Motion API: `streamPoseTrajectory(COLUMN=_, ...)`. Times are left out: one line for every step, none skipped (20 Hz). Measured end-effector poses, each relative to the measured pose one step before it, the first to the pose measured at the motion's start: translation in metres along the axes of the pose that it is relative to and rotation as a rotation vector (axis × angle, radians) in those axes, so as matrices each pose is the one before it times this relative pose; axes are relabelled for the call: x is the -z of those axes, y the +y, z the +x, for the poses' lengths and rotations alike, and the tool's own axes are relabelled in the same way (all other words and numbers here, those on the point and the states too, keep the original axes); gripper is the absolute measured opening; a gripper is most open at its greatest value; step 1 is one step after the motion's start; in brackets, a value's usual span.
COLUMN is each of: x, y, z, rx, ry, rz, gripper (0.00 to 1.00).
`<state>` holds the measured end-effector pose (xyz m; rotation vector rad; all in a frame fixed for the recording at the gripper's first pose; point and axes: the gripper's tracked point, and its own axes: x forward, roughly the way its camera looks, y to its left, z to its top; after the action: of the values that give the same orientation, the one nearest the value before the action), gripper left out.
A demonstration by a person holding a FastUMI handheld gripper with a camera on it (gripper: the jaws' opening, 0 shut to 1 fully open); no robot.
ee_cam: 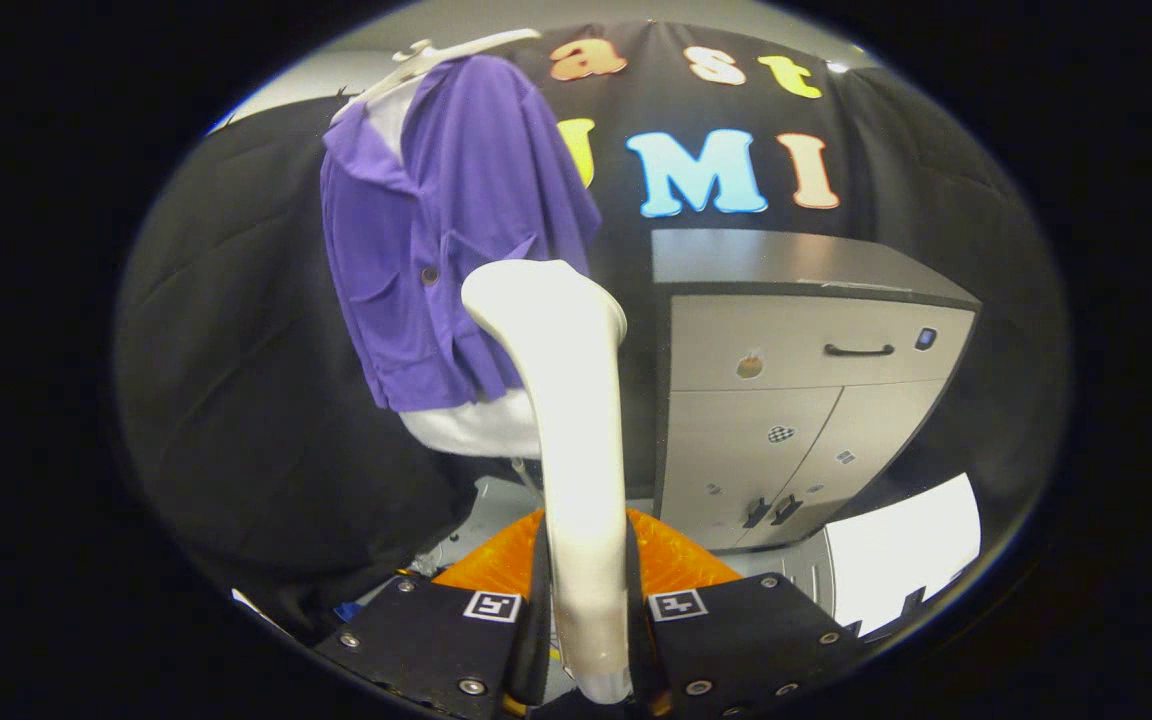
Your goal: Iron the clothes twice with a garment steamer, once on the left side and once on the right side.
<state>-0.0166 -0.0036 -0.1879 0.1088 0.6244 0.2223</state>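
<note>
1. between the two fingers [536,610] of the gripper [586,640] stands the steamer [576,420]; both fingers press on its handle, one on each flank, closed to the handle's width, so the grip looks firm.
2. steamer, long axis: it runs from the grip straight ahead and upward, away from the fingers; the shaft is near upright and leans slightly toward the shirt.
3. steamer, heading: the broad head [536,295] tops the shaft and points forward at the shirt [436,250]; the steam face is turned away, so whether it touches the cloth cannot be told.
4. shirt: it hangs on a hanger [426,55] over a white garment [481,425], beyond the fingers; the head overlaps its lower half, just beside the button placket.
5. cabinet [786,400]: it stands beside the shirt, apart from the steamer.
6. step in hand, as judged: a pass down one side of the shirt front.
7. to do it well: hold the head flat to the cloth, keep the shaft near vertical, travel slowly along one panel without snagging the pocket or hem, and do not let the handle slip in the grip.
</note>
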Motion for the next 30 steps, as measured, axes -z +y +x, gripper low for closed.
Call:
streamPoseTrajectory(x=-0.01044, y=-0.00624, z=-0.00929, rx=0.00057, ry=-0.03970, rz=0.01053, gripper=0.32)
streamPoseTrajectory(x=-0.01000, y=-0.00511, z=-0.00764, rx=0.00528, ry=-0.03851, rz=0.00145, gripper=0.32)
streamPoseTrajectory(x=-0.01231, y=-0.00383, z=-0.00731, rx=0.00265, ry=-0.03861, rz=-0.00534, gripper=0.32)
streamPoseTrajectory(x=-0.01114, y=-0.00193, z=-0.00598, rx=-0.00119, ry=-0.03400, rz=-0.00684, gripper=0.32)
streamPoseTrajectory(x=-0.01305, y=-0.00162, z=-0.00585, rx=-0.00116, ry=-0.03797, rz=-0.00978, gripper=0.32)
streamPoseTrajectory(x=-0.01318, y=0.00055, z=-0.00508, rx=0.00367, ry=-0.04395, rz=-0.01478, gripper=0.32)
streamPoseTrajectory(x=-0.01528, y=-0.00163, z=-0.00354, rx=0.00702, ry=-0.04735, rz=-0.01384, gripper=0.32)
streamPoseTrajectory(x=-0.00977, y=-0.00627, z=0.00454, rx=0.00725, ry=-0.04371, rz=-0.01287, gripper=0.32)
streamPoseTrajectory(x=-0.01247, y=-0.00282, z=-0.00351, rx=0.00780, ry=-0.04404, rz=-0.00854, gripper=0.31)
streamPoseTrajectory(x=-0.01113, y=-0.00083, z=-0.00336, rx=0.00870, ry=-0.04129, rz=-0.00791, gripper=0.32)
streamPoseTrajectory(x=-0.00939, y=-0.00200, z=-0.00280, rx=0.00848, ry=-0.03471, rz=-0.01163, gripper=0.32)
streamPoseTrajectory(x=-0.00708, y=-0.00205, z=-0.00285, rx=0.00941, ry=-0.03324, rz=-0.01178, gripper=0.32)
streamPoseTrajectory(x=-0.01344, y=0.00273, z=-0.00897, rx=0.01237, ry=-0.03532, rz=-0.01035, gripper=0.32)
streamPoseTrajectory(x=-0.00811, y=-0.00312, z=0.00150, rx=0.01125, ry=-0.02857, rz=-0.01033, gripper=0.32)
streamPoseTrajectory(x=-0.00633, y=-0.00100, z=-0.00080, rx=0.00781, ry=-0.02223, rz=-0.00755, gripper=0.32)
streamPoseTrajectory(x=-0.00551, y=0.00120, z=-0.00162, rx=0.00786, ry=-0.02101, rz=-0.00949, gripper=0.32)
streamPoseTrajectory(x=-0.00525, y=0.00006, z=-0.00040, rx=0.00818, ry=-0.01922, rz=-0.01515, gripper=0.32)
streamPoseTrajectory(x=-0.00527, y=-0.00066, z=-0.00141, rx=0.01301, ry=-0.02415, rz=-0.02138, gripper=0.32)
streamPoseTrajectory(x=-0.00385, y=-0.00184, z=-0.00332, rx=0.01293, ry=-0.02037, rz=-0.02550, gripper=0.32)
streamPoseTrajectory(x=-0.00141, y=-0.00023, z=-0.00277, rx=0.01005, ry=-0.01564, rz=-0.02332, gripper=0.32)
streamPoseTrajectory(x=-0.00038, y=-0.00075, z=-0.00283, rx=0.00736, ry=-0.00820, rz=-0.01746, gripper=0.32)
streamPoseTrajectory(x=0.00176, y=0.00106, z=-0.00149, rx=0.00434, ry=0.00090, rz=-0.00781, gripper=0.32)
streamPoseTrajectory(x=0.00212, y=-0.00034, z=-0.00217, rx=0.00555, ry=0.00205, rz=-0.00911, gripper=0.32)
streamPoseTrajectory(x=0.00167, y=-0.00049, z=-0.00106, rx=0.00409, ry=0.00586, rz=-0.00808, gripper=0.31)
streamPoseTrajectory(x=0.00162, y=0.00062, z=-0.00135, rx=0.00271, ry=0.00947, rz=-0.00588, gripper=0.32)
streamPoseTrajectory(x=0.00364, y=0.00191, z=-0.00014, rx=-0.00374, ry=0.01030, rz=-0.00267, gripper=0.31)
streamPoseTrajectory(x=0.00234, y=0.00271, z=-0.00157, rx=-0.00525, ry=0.01030, rz=-0.00175, gripper=0.32)
streamPoseTrajectory(x=0.00285, y=0.00182, z=0.00051, rx=-0.00330, ry=0.00841, rz=-0.00452, gripper=0.32)
streamPoseTrajectory(x=0.00378, y=0.00223, z=-0.00083, rx=-0.00321, ry=0.00961, rz=-0.00426, gripper=0.32)
streamPoseTrajectory(x=0.00308, y=0.00102, z=-0.00090, rx=-0.00326, ry=0.00762, rz=-0.00148, gripper=0.32)
